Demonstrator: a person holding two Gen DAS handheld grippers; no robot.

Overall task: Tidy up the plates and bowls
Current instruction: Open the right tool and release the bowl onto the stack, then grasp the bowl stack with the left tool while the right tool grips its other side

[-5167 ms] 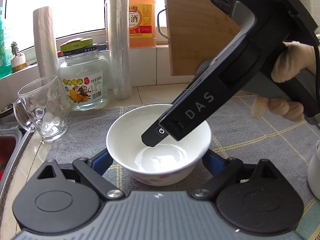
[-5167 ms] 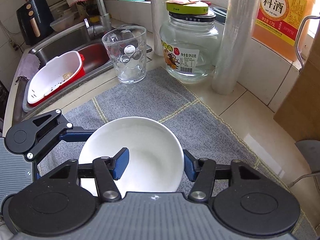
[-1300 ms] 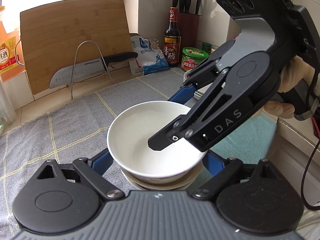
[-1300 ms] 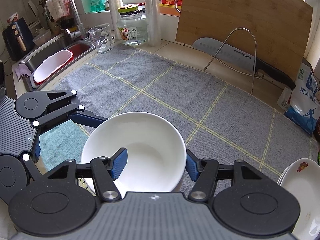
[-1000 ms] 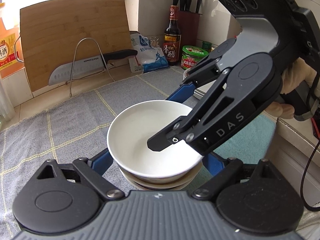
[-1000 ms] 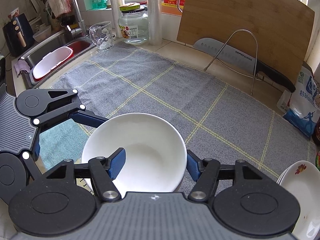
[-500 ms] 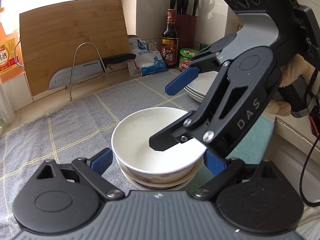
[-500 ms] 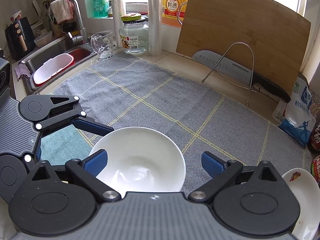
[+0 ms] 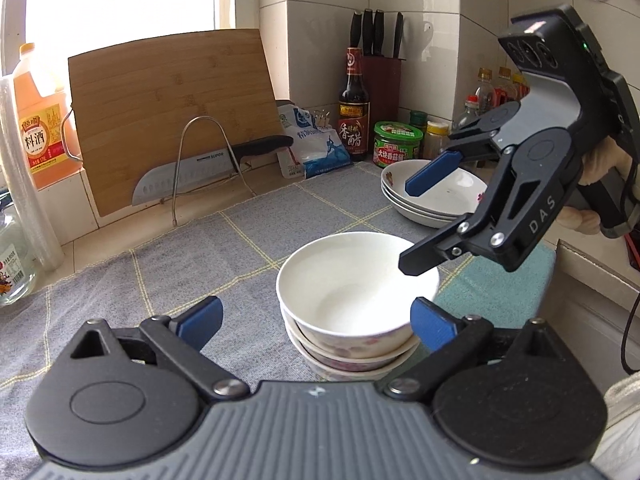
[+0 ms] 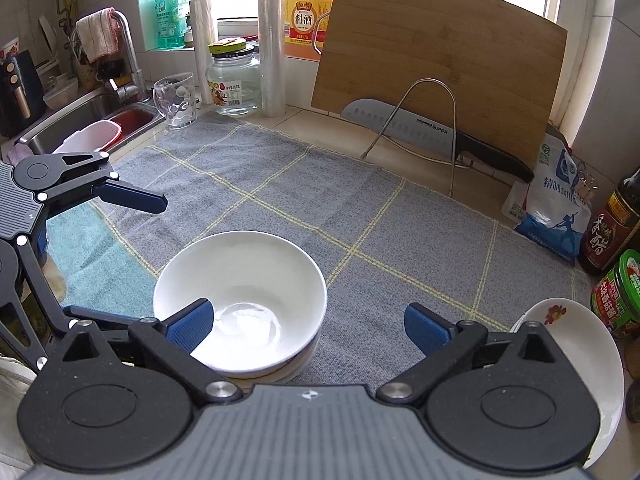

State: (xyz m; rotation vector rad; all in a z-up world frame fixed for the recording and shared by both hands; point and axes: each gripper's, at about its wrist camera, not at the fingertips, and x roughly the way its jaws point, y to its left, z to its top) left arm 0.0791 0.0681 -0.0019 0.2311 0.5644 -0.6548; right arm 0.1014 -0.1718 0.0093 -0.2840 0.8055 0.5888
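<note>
A white bowl (image 9: 352, 288) (image 10: 240, 292) sits on top of a stack of flower-patterned bowls (image 9: 352, 356) on the grey cloth. My left gripper (image 9: 316, 322) (image 10: 116, 256) straddles the stack, its jaws opening, and neither blue pad presses on the bowl. My right gripper (image 10: 308, 327) (image 9: 420, 220) hovers above and just behind the bowl, its jaws also opening with nothing gripped. Its left pad (image 10: 188, 326) overlaps the bowl's near rim in the right wrist view. A stack of shallow white plates (image 9: 436, 200) (image 10: 568, 344) rests to the right.
A bamboo cutting board (image 10: 440, 60) and a knife on a wire rack (image 10: 420, 132) stand behind the cloth. Sauce bottles, a green-lidded jar (image 9: 398, 144) and a salt bag (image 10: 552, 208) crowd the right corner. A glass mug (image 10: 176, 100), a jar and the sink (image 10: 92, 128) lie far left.
Both grippers have opened wide and drawn back and up from the bowl. The right gripper has let go of the bowl's rim, and the bowl stays on the stack.
</note>
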